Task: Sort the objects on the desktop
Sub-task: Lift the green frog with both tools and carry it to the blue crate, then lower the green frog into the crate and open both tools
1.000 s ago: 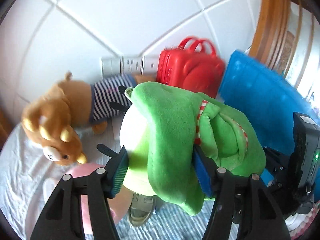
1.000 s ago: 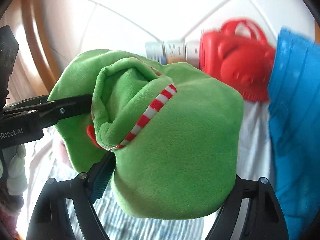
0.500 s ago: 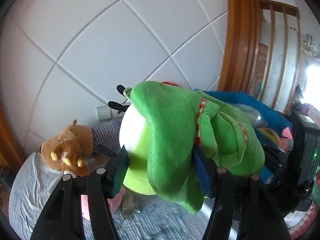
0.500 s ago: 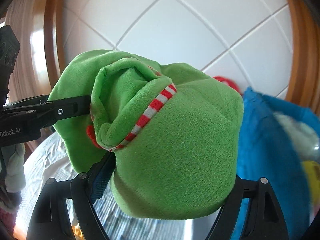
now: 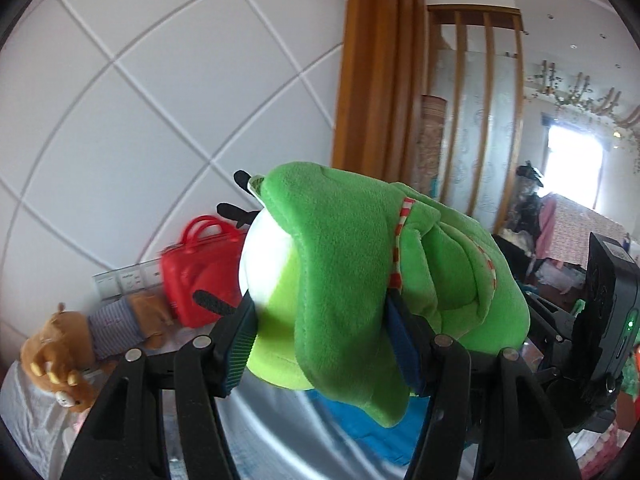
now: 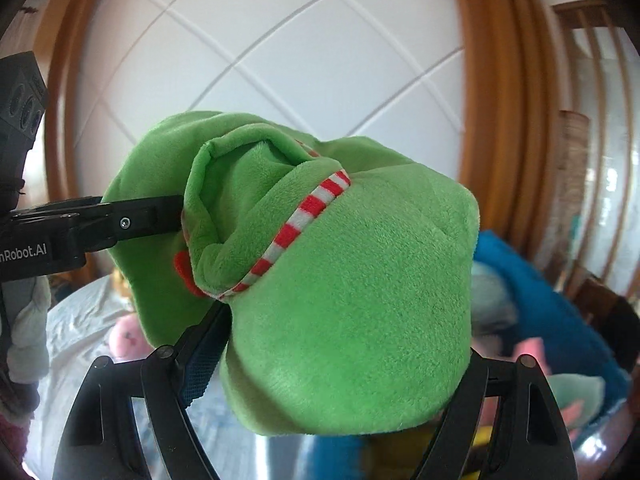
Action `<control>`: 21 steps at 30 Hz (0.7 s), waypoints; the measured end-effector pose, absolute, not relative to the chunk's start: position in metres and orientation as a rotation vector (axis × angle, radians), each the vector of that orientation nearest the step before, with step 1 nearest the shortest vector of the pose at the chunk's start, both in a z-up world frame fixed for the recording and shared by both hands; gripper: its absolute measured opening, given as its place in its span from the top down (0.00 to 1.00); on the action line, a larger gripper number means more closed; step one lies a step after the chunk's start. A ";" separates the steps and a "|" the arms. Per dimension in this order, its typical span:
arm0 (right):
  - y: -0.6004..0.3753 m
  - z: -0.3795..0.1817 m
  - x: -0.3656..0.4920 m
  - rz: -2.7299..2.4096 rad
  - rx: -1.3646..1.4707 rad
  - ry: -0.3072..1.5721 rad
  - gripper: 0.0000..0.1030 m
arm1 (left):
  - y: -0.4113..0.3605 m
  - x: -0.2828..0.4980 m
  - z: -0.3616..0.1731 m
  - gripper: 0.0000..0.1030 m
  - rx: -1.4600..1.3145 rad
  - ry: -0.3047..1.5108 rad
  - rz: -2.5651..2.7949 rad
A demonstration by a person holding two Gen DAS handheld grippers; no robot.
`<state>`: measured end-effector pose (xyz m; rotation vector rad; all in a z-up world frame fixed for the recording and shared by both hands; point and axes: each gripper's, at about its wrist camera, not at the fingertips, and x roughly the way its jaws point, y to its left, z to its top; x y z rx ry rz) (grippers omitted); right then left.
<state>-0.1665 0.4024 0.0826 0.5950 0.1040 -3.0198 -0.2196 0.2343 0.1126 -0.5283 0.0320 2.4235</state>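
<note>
**A:** so both grippers are clamping the same soft green plush toy with the red-and-white striped trim [image 5: 360,264], carrying it in the air above the table. The left gripper [image 5: 320,344] is squeezing it near the white belly patch, pads pressing in from both sides. The right gripper [image 6: 332,364] is holding the fat end, fingers spread wide around it and pushing into the fabric. What's worrying you?

**B:** mostly the two-handed thing. If the hands are drifting apart or twisting differently, the plush is stretching and one pad is going to slide off. The fabric's slick and squashy, so the grip is biting fluff, not anything solid.

**A:** and the floppy green flap hanging under the left gripper?

**B:** yeah, that's dangling low. It could be snagging on the blue fabric bin [image 6: 560,300] rim, or dragging over the stuff already sitting in there.

**A:** the brown teddy bear in the striped shirt [image 5: 92,340] and the red plastic toy case [image 5: 200,272] are sitting well apart from it, back by the wall, so no clash there.

**B:** agreed. Bigger issue: the toy's filling both views, so nobody's really seeing the drop spot. Letting go blind could be landing it half on the rim.
</note>
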 end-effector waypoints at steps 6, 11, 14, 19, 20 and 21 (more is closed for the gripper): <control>0.480 0.091 -0.164 -3.117 0.618 0.125 0.20 | 0.322 -0.232 0.121 0.41 -0.522 0.054 2.348; 0.529 0.080 -0.169 -3.149 0.691 0.129 0.20 | 0.379 -0.260 0.103 0.41 -0.581 0.075 2.311; 0.547 0.072 -0.183 -3.160 0.744 0.126 0.20 | 0.406 -0.273 0.091 0.41 -0.625 0.101 2.308; 0.581 0.052 -0.198 -3.181 0.828 0.057 0.22 | 0.443 -0.289 0.074 0.41 -0.678 0.210 2.321; 0.587 0.051 -0.202 -3.178 0.848 0.012 0.25 | 0.447 -0.292 0.071 0.41 -0.696 0.219 2.322; 0.593 0.050 -0.207 -3.177 0.866 -0.028 0.28 | 0.448 -0.295 0.069 0.41 -0.708 0.217 2.327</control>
